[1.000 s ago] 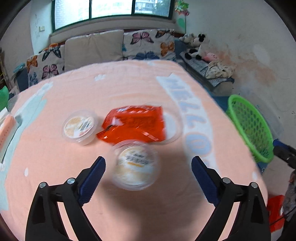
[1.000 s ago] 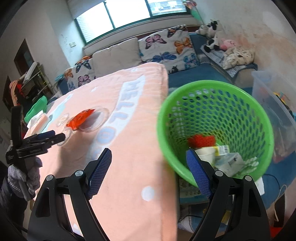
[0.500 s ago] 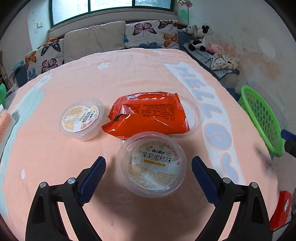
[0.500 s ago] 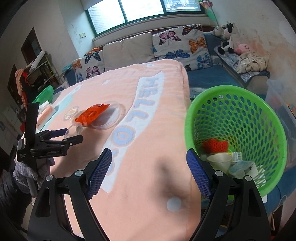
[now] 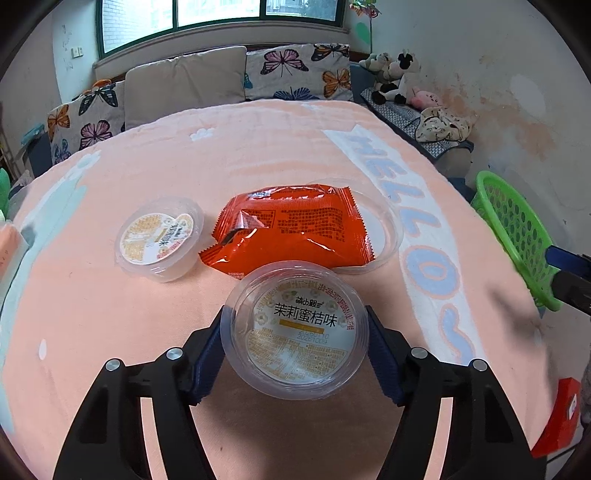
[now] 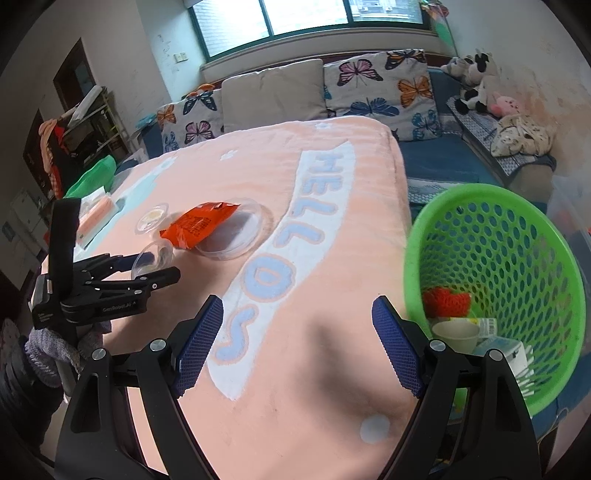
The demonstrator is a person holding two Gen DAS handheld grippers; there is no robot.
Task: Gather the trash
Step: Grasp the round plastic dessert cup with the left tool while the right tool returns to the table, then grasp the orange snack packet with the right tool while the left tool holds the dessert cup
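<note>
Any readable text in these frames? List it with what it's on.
"茉莉蜜桔味": lid of the clear cup between the left gripper pads.
"HELLO": pink blanket; a further "S"-like letter follows.
"GenRobot.AI": left gripper body, seen from the right wrist.
Too small or blurred: cup's brand line and date stamp, second cup, orange packet.

A peach blanket [image 5: 258, 155] with pale blue "HELLO" lettering [image 6: 295, 229] covers the table across the middle of both views. Along the top of the frame sit butterfly-print cushions [image 5: 295, 70] and a plain beige cushion [image 5: 184, 81] beneath a green-framed window [image 6: 306, 18]. At the upper right, plush toys [image 5: 395, 77], one a black-and-white cow, lie on a bench by the stained wall. At the far left of the right wrist view stands a cluttered shelf [image 6: 70, 136].
</note>
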